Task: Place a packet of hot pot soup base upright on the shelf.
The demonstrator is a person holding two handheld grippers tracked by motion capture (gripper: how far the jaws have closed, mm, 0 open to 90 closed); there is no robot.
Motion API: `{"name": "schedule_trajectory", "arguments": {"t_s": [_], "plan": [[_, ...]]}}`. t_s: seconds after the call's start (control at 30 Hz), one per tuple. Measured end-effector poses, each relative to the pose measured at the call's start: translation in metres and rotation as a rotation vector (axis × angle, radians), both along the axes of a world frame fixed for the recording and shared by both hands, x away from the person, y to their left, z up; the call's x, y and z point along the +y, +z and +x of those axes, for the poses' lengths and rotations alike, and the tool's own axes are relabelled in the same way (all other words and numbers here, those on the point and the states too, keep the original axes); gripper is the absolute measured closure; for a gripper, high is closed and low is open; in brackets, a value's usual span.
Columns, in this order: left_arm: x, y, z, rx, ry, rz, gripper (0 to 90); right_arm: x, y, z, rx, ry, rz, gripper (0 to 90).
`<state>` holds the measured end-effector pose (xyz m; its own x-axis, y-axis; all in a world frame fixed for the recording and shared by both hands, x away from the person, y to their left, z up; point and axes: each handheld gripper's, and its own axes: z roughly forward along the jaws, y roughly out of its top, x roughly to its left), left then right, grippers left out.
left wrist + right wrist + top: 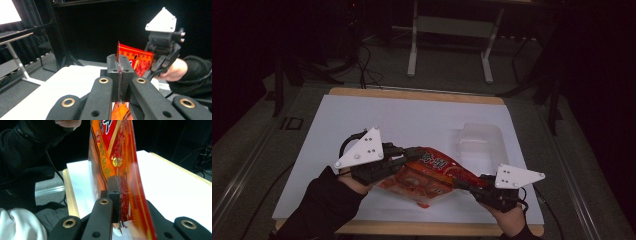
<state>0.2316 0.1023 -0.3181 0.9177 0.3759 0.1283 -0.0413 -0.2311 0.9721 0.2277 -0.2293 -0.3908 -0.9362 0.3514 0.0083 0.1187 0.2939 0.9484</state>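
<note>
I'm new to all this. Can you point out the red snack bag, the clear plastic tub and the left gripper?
red snack bag [432, 175], high view, on its printed front.
clear plastic tub [479, 140], high view, on its rim.
left gripper [416, 152], high view, at the fingertips, shut on the bag's edge.

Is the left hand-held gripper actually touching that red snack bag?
Touching. In the left gripper view, the left hand-held gripper has its jaws shut on the edge of the red snack bag, which is pinched between them with no gap.

Dim room, dark surroundings, soft blurry close-ups
</note>
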Motion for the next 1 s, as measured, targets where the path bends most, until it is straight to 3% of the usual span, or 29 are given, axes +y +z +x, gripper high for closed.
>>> {"name": "schedule_trajectory", "arguments": {"t_s": [0.13,0.37,0.5,0.7,0.77,0.87,0.9,1.0], "plan": [[0.007,-0.002,0.002,0.001,-0.003,0.013,89.9,0.003,0.004,0.001,-0.005,-0.02,-0.015,90.0],[0.021,-0.009,0.009,0.031,-0.016,-0.015,89.5,0.008,0.012,0.002,0.014,-0.008,-0.011,90.0],[0.027,-0.012,0.012,0.027,-0.009,-0.021,88.0,0.012,0.019,0.003,0.003,-0.011,-0.018,90.0],[0.035,-0.021,0.018,0.057,-0.013,-0.039,85.4,0.016,0.029,0.002,-0.005,-0.015,-0.039,90.0],[0.035,-0.022,0.019,0.06,-0.017,-0.045,78.8,0.016,0.031,0.001,-0.015,-0.018,-0.046,90.0],[0.037,-0.026,0.018,0.052,0.009,-0.073,56.7,0.014,0.036,0.003,-0.012,-0.025,-0.032,90.0],[0.037,-0.032,0.017,0.05,0.042,-0.087,50.3,0.013,0.038,0.003,-0.012,-0.026,-0.026,90.0],[0.038,-0.042,0.018,0.082,0.056,-0.092,38.7,0.011,0.044,0.005,-0.023,-0.035,-0.023,90.0]]}}
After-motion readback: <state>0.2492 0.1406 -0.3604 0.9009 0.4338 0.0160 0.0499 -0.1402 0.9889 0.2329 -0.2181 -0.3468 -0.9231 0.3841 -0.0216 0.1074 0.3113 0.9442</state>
